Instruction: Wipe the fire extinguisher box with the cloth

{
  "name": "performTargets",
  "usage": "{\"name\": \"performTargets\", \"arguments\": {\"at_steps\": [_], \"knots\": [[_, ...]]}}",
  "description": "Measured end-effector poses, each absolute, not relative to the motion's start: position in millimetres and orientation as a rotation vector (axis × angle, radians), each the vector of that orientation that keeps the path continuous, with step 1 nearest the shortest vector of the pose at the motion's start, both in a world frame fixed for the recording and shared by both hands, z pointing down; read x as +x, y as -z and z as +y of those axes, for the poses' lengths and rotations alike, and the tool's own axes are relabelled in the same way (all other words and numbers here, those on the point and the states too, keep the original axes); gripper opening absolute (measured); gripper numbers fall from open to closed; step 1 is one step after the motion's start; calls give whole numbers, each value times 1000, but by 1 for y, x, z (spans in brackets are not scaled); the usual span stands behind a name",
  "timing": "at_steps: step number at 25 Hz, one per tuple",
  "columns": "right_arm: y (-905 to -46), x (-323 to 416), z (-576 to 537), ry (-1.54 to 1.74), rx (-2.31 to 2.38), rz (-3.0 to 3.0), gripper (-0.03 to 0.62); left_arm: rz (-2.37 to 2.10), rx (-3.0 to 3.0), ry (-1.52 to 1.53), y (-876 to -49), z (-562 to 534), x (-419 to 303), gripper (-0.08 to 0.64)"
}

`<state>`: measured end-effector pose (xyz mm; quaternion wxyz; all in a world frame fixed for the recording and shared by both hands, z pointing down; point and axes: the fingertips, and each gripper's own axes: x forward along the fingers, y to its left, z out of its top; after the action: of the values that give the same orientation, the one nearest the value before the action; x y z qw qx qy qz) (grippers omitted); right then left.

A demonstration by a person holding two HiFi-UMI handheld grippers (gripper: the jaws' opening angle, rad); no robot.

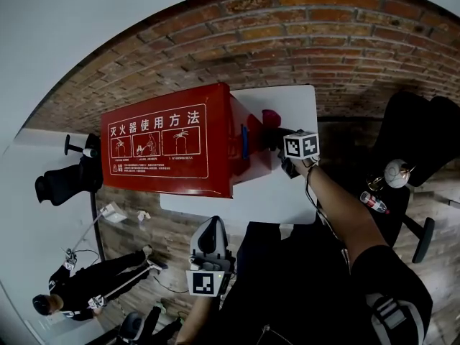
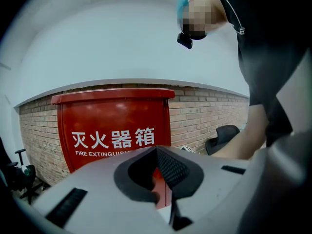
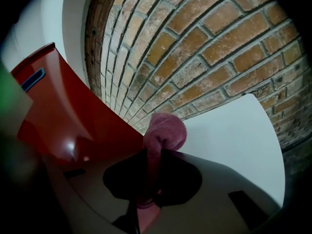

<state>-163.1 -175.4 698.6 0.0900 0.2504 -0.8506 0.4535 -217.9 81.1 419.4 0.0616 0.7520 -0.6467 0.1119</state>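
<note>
Nearest us, our grey left gripper (image 1: pixel 211 228) hangs, jaws pressed together; our right gripper (image 1: pixel 272 132) pinches a crumpled pink cloth (image 3: pixel 166 129) beside the red fire extinguisher box (image 1: pixel 167 149).

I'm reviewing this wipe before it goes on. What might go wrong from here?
Only a small wad of cloth pokes from the right hand-held gripper, so its hard jaws might scrape the fire extinguisher box. The left hand-held gripper is shut and off the box, so nothing steadies it; a firm push might slide it on the white table.
</note>
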Motion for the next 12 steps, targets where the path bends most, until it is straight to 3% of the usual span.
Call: {"name": "performTargets", "arguments": {"at_steps": [12], "knots": [[-750, -164, -172, -1355, 770, -2413, 71, -1970, 2228, -381, -424, 86, -223, 48]]}}
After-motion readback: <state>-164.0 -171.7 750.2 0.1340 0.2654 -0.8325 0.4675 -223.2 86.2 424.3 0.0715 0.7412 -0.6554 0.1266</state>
